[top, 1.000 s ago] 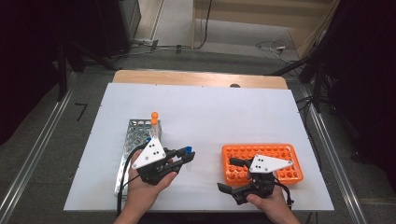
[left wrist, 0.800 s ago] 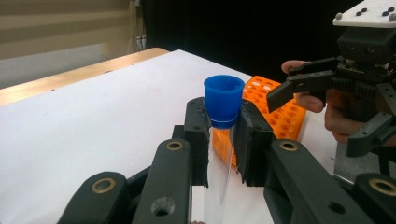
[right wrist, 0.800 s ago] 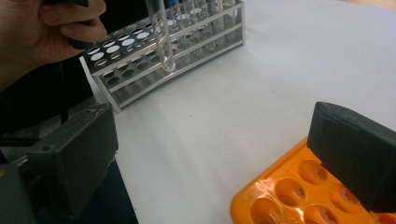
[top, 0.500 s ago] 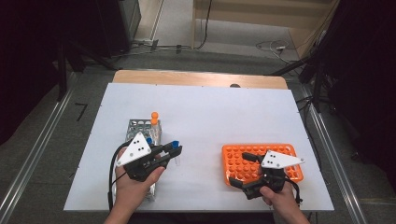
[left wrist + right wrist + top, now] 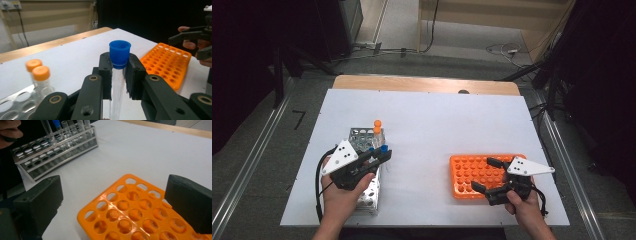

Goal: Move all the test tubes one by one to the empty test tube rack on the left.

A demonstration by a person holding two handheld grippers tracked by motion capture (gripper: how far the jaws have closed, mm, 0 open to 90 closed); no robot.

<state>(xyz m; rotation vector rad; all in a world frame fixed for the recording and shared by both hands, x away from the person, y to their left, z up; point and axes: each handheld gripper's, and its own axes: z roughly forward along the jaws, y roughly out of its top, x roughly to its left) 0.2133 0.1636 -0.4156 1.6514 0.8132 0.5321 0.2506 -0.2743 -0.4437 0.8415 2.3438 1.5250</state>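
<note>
A clear test tube with a blue cap (image 5: 120, 53) stands upright between the pads of my left gripper (image 5: 119, 67), which is shut on it just below the cap. From above, that gripper (image 5: 382, 152) holds the tube (image 5: 383, 148) over the right side of a metal tube rack (image 5: 358, 134). An orange-capped tube (image 5: 377, 123) stands at the rack's far end. My right gripper (image 5: 482, 173) hovers open over the orange plastic rack (image 5: 467, 167), with wide jaws and nothing between them. Its own view has the gripper (image 5: 113, 202) above the orange rack's (image 5: 130, 212) empty holes.
The white table top (image 5: 437, 125) lies bare between the two racks. In the left gripper view, two orange-capped tubes (image 5: 41, 73) sit in the metal rack (image 5: 15, 107), and the orange rack (image 5: 166, 60) lies to the right. Several clear tubes stand in the metal rack (image 5: 52, 147).
My left hand has carried the blue-capped tube leftward, from the table's middle to over the metal rack. My right hand has slid to the right along the orange rack, jaws still open.
</note>
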